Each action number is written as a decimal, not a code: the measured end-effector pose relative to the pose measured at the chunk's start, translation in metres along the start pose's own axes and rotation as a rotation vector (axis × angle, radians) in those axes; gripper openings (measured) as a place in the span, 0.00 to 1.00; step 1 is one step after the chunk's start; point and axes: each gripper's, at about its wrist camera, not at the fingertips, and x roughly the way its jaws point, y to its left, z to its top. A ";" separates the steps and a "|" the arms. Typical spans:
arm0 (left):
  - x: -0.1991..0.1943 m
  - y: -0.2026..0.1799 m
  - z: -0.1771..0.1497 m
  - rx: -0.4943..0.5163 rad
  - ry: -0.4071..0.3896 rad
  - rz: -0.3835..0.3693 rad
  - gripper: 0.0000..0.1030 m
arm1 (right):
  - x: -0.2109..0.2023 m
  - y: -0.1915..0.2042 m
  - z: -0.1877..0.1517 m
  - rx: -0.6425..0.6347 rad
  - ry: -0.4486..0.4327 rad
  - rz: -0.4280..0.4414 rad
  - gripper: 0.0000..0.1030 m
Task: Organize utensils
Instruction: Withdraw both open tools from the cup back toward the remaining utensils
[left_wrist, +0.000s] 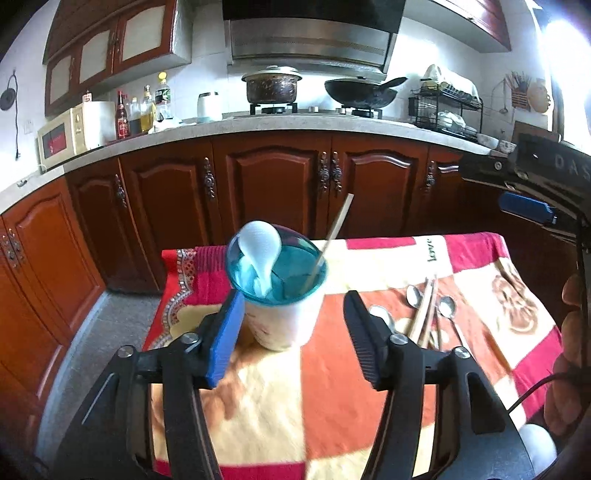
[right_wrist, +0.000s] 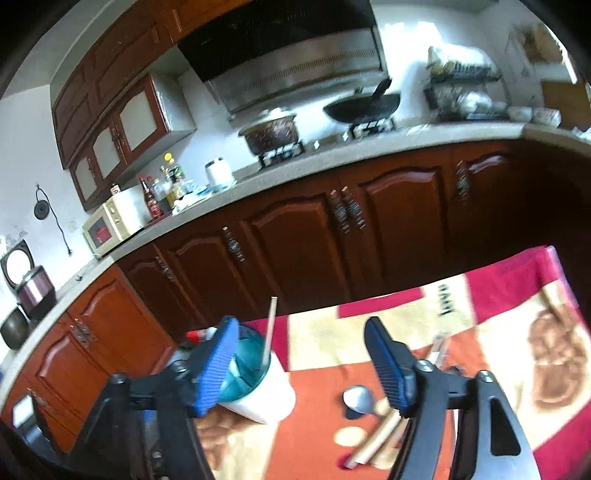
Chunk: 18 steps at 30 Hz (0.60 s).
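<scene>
The left hand-held gripper (left_wrist: 293, 325) stands with its jaws spread, gripping nothing; the white utensil cup (left_wrist: 281, 317) with its teal insert sits in the gap between the fingers, just beyond the tips, and its left side appears to meet the blue pad, though contact cannot be confirmed. The right hand-held gripper (right_wrist: 301, 363) is likewise spread and empty, hovering above the desk (left_wrist: 332, 387), which is draped in a red, orange and cream patterned blanket.

Inside the cup, a white ceramic soup spoon (left_wrist: 258, 251) leans toward 11 o'clock and a single chopstick (left_wrist: 334, 230) rises toward 1 o'clock. At the cup's 3 o'clock, well apart from it, a loose pile of metal spoons (left_wrist: 413, 295) and wooden chopsticks (left_wrist: 426, 314) lies on the blanket, the pieces crossing and touching. In the right wrist view, one metal spoon bowl (right_wrist: 357, 399) and chopstick ends (right_wrist: 373, 443) lie between the right gripper's fingers, on the cloth below them; that view is blurred.

At 12 o'clock beyond the desk, a run of dark wooden cabinets (left_wrist: 273, 184) carries a stone kitchen counter with a lidded pot (left_wrist: 271, 86) and a wok (left_wrist: 362, 92) on the stove, a microwave (left_wrist: 64, 134) at 10 o'clock and a dish rack (left_wrist: 445, 107) at 2 o'clock.
</scene>
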 end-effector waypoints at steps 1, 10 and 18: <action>-0.006 -0.005 -0.002 0.000 0.001 0.002 0.59 | -0.009 -0.002 -0.003 -0.016 -0.006 -0.014 0.74; -0.055 -0.036 -0.013 -0.025 0.014 -0.014 0.59 | -0.077 -0.029 -0.031 -0.036 0.006 -0.106 0.76; -0.084 -0.055 -0.015 -0.021 0.019 -0.028 0.60 | -0.122 -0.045 -0.046 -0.041 -0.021 -0.206 0.79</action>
